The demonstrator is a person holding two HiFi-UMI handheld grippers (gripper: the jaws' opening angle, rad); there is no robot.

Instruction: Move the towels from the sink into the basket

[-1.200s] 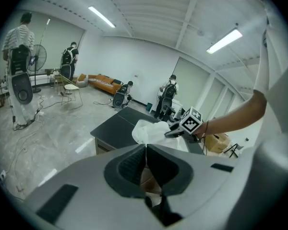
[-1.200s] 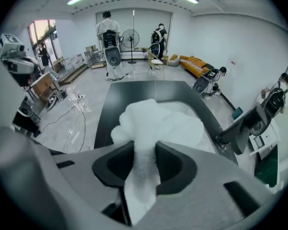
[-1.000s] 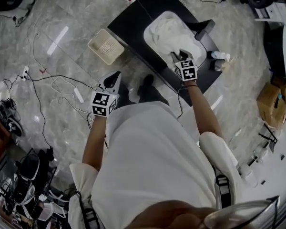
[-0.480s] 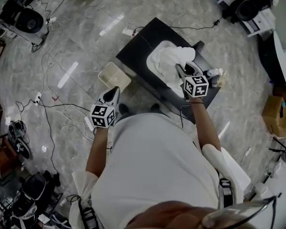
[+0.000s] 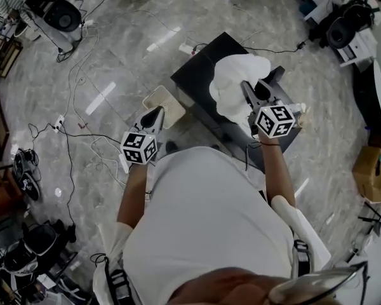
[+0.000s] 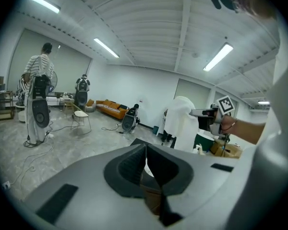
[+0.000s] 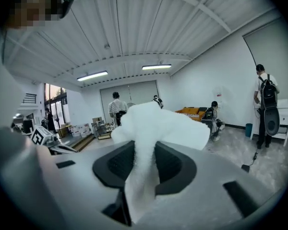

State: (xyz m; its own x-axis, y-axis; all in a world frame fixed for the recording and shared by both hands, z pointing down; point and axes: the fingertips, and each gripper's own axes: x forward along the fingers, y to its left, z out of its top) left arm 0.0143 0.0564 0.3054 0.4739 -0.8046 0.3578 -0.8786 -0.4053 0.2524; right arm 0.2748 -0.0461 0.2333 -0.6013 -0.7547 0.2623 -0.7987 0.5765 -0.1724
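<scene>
Left of centre in the head view, the left gripper [image 5: 155, 113] hovers with jaws together and empty, its tip overlapping the near edge of the cream basket [image 5: 171, 103] on the floor. Right of centre, the right gripper [image 5: 249, 93] clamps a white towel [image 5: 232, 81] that hangs over the black tabletop [image 5: 200, 68] beyond.

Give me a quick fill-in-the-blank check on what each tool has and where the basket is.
1. The right tool is clamped on a white ____, lifted above the sink.
2. The left tool has ____ between its closed jaws.
3. The beige basket stands on the ____, beside the black table.
Missing words: towel; nothing; floor.
</scene>
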